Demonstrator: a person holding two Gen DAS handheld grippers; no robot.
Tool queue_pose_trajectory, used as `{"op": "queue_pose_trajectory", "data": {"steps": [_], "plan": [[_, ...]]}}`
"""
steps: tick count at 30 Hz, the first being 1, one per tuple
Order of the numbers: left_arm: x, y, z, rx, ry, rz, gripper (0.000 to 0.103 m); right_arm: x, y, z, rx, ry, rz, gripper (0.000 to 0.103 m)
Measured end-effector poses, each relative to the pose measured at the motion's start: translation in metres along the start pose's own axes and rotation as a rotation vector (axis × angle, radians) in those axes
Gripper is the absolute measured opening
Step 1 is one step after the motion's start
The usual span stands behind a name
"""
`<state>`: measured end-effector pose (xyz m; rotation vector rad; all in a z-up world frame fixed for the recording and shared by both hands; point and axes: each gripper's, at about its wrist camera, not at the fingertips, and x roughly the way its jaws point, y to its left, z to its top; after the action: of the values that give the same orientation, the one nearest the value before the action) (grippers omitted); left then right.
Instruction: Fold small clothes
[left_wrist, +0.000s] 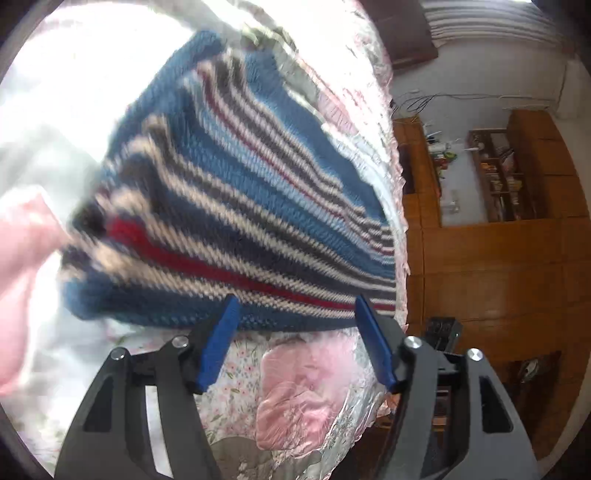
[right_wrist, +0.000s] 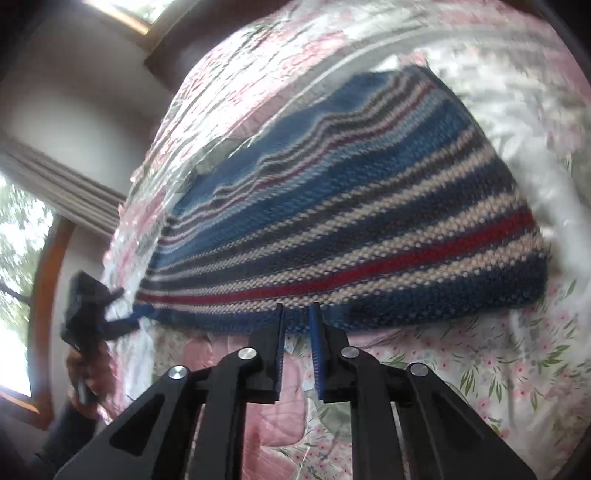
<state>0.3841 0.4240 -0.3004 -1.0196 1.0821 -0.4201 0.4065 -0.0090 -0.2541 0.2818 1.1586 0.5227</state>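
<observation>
The striped knit sweater (right_wrist: 351, 229) lies spread on the flowered bed (right_wrist: 498, 369), its hem nearest both grippers, probably so the edge can be lifted for a fold. The right gripper (right_wrist: 297, 314) pinches that hem, fingers nearly closed. The left gripper (left_wrist: 295, 306) stands wide apart at the hem, grasping nothing.

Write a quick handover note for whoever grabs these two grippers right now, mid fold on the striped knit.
Left gripper: open, fingers either side of the near hem of the blue, red and cream striped knitted garment, not gripping.
Right gripper: nearly shut at the same hem; whether it pinches the knit is unclear.
Garment lies on the pink floral quilt under clear plastic.
Done: it looks folded once, though blur hides detail.
Left: probably close on the hem and finish folding.
</observation>
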Motion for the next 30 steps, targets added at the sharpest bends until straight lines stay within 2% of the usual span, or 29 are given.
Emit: {"op": "queue_pose_trajectory", "data": {"steps": [2, 4, 7, 9, 13, 17, 20, 30], "plan": [[-0.036, -0.001, 0.02, 0.019, -0.067, 0.072, 0.084, 0.002, 0.051, -0.009, -0.22, -0.012, -0.129, 0.03], [-0.059, 0.003, 0.044, 0.01, -0.09, 0.162, 0.084, 0.018, 0.102, -0.028, -0.415, -0.003, -0.236, 0.043], [-0.067, 0.015, 0.078, -0.027, -0.025, 0.233, 0.087, 0.054, 0.17, -0.067, -0.701, -0.024, -0.4, 0.045], [-0.062, 0.019, 0.097, -0.025, 0.009, 0.276, 0.087, 0.081, 0.199, -0.086, -0.814, -0.017, -0.451, 0.045], [-0.031, 0.026, 0.122, -0.031, 0.09, 0.267, 0.087, 0.124, 0.235, -0.104, -0.889, -0.024, -0.487, 0.044], [0.009, 0.032, 0.137, -0.017, 0.156, 0.283, 0.087, 0.147, 0.256, -0.103, -0.904, -0.038, -0.463, 0.044], [0.025, 0.034, 0.145, -0.021, 0.159, 0.245, 0.087, 0.162, 0.265, -0.101, -0.915, -0.049, -0.446, 0.044], [0.051, 0.046, 0.174, -0.006, 0.202, 0.228, 0.088, 0.202, 0.292, -0.087, -0.948, -0.093, -0.435, 0.044]]}}
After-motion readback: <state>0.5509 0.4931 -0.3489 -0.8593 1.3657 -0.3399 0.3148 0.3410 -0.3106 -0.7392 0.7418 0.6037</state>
